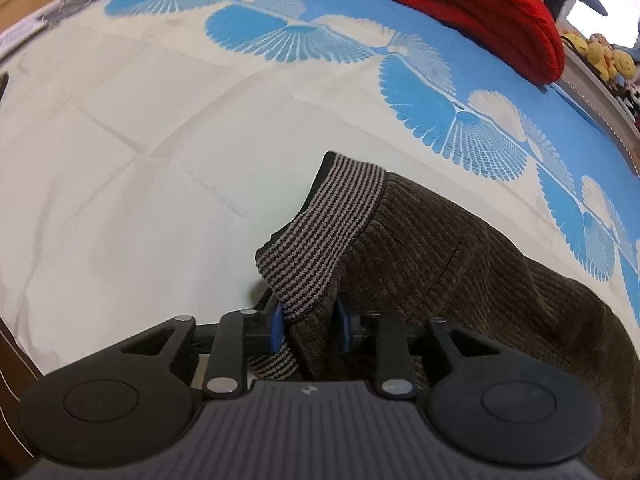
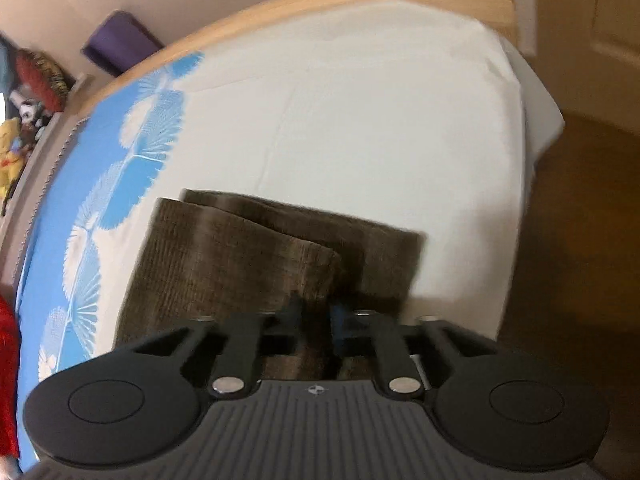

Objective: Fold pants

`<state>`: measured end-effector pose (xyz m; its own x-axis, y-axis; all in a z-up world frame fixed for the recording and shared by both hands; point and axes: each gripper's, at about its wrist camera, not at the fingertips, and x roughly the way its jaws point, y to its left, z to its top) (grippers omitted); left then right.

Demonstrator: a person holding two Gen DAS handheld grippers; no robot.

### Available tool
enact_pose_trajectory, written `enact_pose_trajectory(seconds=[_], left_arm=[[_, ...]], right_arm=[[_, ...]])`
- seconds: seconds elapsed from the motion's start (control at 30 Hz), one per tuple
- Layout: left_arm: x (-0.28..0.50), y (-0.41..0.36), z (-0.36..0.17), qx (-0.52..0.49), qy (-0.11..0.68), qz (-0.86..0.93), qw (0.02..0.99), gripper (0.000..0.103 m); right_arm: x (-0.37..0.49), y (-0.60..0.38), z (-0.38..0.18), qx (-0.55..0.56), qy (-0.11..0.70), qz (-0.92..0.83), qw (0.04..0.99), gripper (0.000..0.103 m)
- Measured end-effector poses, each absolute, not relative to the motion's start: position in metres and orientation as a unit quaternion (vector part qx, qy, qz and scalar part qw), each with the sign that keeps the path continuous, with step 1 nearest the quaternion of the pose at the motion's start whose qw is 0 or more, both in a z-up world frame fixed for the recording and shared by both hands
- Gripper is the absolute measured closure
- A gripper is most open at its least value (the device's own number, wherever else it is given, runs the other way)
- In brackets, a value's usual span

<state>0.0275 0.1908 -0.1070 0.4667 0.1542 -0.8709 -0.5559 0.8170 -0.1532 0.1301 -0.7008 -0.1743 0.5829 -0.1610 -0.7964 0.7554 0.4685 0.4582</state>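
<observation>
Corduroy pants (image 1: 460, 248) mid-fold on bedsheet (image 1: 140, 140): left gripper (image 1: 310, 326) clenched on striped waistband (image 1: 320, 232), right gripper (image 2: 316, 316) clenched on leg hems. Next: bring ends together.

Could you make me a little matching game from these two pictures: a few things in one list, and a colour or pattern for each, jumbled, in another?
Things:
1. pants
2. waistband
3. folded blanket
4. bed sheet

Colours:
A. red
B. grey and black stripes
C. white with blue fan prints
D. brown ribbed fabric

Pairs: 1-D, 2-B, 3-A, 4-C
</observation>
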Motion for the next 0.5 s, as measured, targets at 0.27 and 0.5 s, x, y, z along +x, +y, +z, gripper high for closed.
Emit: enact_pose_trajectory(seconds=[0.27, 0.5], left_arm=[[0.016, 0.178, -0.091, -0.156, 0.463, 0.174, 0.855, 0.081], [0.007, 0.189, -0.097, -0.175, 0.487, 0.18, 0.837, 0.06]], right_arm=[[0.109, -0.699, -0.141, 0.366, 0.284, -0.347, 0.815, 0.093], [0.12, -0.699, -0.163, 0.33, 0.372, -0.381, 0.779, 0.087]])
